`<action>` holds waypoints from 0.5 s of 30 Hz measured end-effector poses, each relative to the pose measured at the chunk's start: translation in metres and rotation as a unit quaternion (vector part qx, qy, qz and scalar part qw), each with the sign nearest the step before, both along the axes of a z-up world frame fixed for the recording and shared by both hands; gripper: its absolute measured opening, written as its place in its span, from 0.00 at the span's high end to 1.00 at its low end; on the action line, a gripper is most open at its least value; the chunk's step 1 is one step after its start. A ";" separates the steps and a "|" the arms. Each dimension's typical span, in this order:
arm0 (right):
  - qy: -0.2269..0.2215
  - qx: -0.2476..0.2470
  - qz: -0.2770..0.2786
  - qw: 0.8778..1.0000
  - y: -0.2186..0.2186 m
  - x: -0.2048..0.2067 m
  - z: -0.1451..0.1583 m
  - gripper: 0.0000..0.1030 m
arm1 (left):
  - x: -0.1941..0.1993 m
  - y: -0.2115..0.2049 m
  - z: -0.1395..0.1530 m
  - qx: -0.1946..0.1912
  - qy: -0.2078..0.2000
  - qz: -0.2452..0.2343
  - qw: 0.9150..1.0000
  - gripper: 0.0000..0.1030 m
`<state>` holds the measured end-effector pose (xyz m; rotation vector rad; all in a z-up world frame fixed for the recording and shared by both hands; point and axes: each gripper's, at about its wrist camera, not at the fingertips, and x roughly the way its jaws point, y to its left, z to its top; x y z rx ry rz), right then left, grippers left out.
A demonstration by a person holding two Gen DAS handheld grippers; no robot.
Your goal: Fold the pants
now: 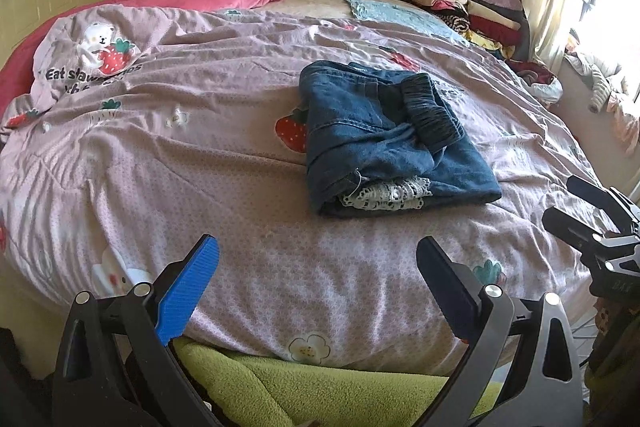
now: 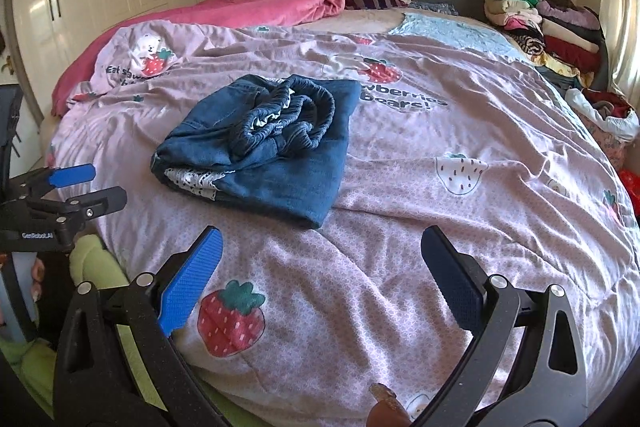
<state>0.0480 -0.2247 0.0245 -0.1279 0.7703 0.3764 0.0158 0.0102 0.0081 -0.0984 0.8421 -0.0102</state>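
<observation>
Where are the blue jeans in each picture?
Left wrist view: the folded jeans lie right of centre on the pink quilt.
Right wrist view: the jeans lie left of centre.
Shared landmark: the bear holding a strawberry, printed on the quilt's far left.

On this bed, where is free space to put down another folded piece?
Free: the quilt between the folded denim pants and the right edge, and the strip before both grippers' open jaws. Crowded: the clothes stack by the headboard and the pink blanket at the far left.
</observation>
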 end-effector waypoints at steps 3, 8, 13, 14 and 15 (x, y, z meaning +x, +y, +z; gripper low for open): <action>-0.001 0.000 -0.002 1.000 0.000 0.000 0.001 0.09 | 0.000 0.000 -0.001 0.001 0.001 0.002 1.000 0.04; -0.001 0.000 -0.002 1.000 -0.001 0.002 0.004 0.09 | 0.000 0.001 -0.001 0.001 0.001 0.002 1.000 0.04; -0.002 -0.001 -0.002 1.000 -0.001 0.002 0.005 0.09 | -0.001 0.003 -0.001 0.003 0.001 0.004 1.000 0.04; -0.002 0.000 -0.002 1.000 -0.001 0.002 0.005 0.09 | -0.001 0.003 0.000 0.003 0.001 0.005 1.000 0.04; -0.002 0.000 -0.003 1.000 -0.001 0.002 0.005 0.09 | -0.001 0.003 0.000 0.003 0.001 0.004 1.000 0.04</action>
